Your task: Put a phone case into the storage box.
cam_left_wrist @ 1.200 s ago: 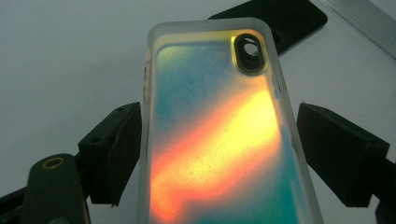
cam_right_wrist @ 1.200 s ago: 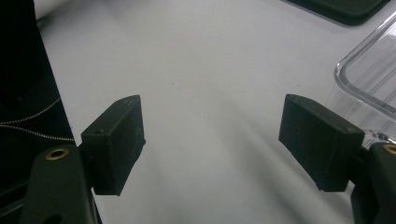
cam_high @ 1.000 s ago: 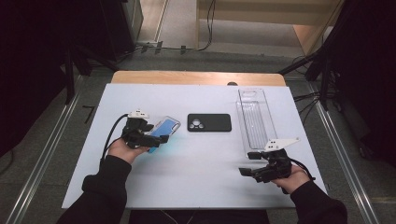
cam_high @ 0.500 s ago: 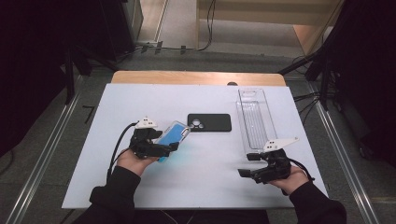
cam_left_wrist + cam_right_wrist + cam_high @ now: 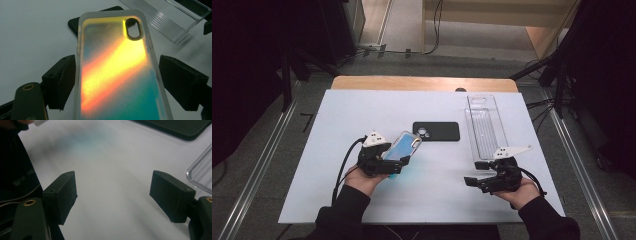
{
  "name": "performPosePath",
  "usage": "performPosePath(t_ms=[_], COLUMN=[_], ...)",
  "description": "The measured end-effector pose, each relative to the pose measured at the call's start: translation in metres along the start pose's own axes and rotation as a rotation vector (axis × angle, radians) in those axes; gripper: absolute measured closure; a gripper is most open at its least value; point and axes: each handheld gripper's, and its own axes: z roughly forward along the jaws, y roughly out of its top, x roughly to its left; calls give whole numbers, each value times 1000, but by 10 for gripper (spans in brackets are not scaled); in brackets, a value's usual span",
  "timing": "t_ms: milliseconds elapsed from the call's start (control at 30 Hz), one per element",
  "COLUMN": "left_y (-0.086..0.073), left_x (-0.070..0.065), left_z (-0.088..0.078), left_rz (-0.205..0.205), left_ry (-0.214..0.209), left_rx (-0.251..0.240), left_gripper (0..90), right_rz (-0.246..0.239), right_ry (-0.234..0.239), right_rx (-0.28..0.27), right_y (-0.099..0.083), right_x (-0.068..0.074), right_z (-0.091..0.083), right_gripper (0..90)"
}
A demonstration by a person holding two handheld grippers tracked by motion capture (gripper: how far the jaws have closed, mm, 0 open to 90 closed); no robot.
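Note:
A translucent phone case (image 5: 404,147) with an iridescent blue, yellow and orange sheen hangs tilted just above the white table (image 5: 337,115), left of the middle. My left gripper (image 5: 398,163) is shut on its long sides. In the left gripper view the case (image 5: 117,70) runs up between the two black jaws, camera cutout at the far end. A black phone case (image 5: 437,131) lies flat just beyond it. My right gripper (image 5: 473,172) hovers low at the front right, open, with bare table between its jaws (image 5: 113,195).
A clear plastic tray (image 5: 486,127) lies lengthwise at the right of the table, just beyond the right gripper; its corner (image 5: 200,178) shows in the right gripper view. Wooden board edge (image 5: 422,83) at the table's back. Dark floor with rails flanks both sides.
My left hand has carried the iridescent case to the right and a little toward the front edge. The right gripper has stayed where it was.

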Motion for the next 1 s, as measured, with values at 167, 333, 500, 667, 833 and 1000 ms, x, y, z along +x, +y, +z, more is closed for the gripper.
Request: performPosePath(t_ms=[167, 333, 500, 667, 833, 1000], left_y=[-3, -9, -12, -15, -18, -22], left_x=[-5, -10, -18, -20, -21, -22], left_z=[6, 13, 15, 17, 17, 18], left_rz=[16, 2, 17, 19, 2, -16], left_ry=[17, 21, 35, 29, 33, 24], left_rx=[-36, -74, -118, -170, -220, -243], left_gripper=[171, 171, 171, 171, 171, 171], right_rz=[23, 45, 48, 51, 64, 66], right_ry=[14, 14, 2, -2, -2, 3], right_rx=[-20, -36, -38, -40, -53, -66], right_y=[8, 16, 25, 32, 43, 55], right_x=[7, 15, 24, 28, 32, 34], right_z=[0, 2, 8, 13, 17, 20], right_gripper=[199, 203, 209, 209, 209, 209])
